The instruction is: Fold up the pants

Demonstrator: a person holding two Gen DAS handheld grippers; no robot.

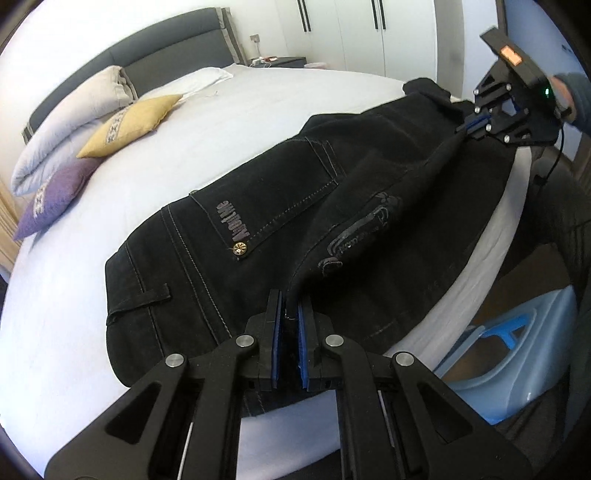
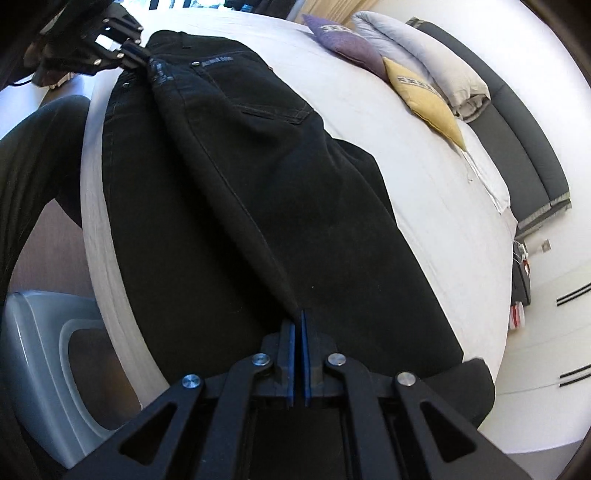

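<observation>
Left wrist view
Left gripper: blue pads pinched tight on a raised fold of the black pants at the waistband end.
Pants: spread lengthwise along the near edge of the white bed, back pocket with pale lettering and a brass rivet facing up; one half is lifted into a ridge running between the two grippers.
Right gripper: at the far end of that ridge, fingers closed on the cloth near the leg end.
Surroundings: yellow cushion, purple cushion and a folded grey duvet sit at the dark headboard, well apart from the pants; white wardrobe doors behind.
Beside the bed: a pale blue plastic bin stands on the floor, just under the mattress edge.

Right wrist view
Right gripper: pads narrow, clamping the fold's edge at the leg end.
Left gripper: far up the pants, gripping the same ridge at the waist.
Pants: fill the middle, overhanging the mattress edge slightly at the lower right.
Surroundings: cushions and duvet upper right; bin lower left; the person's dark-clad leg stands close against the bedside.
</observation>
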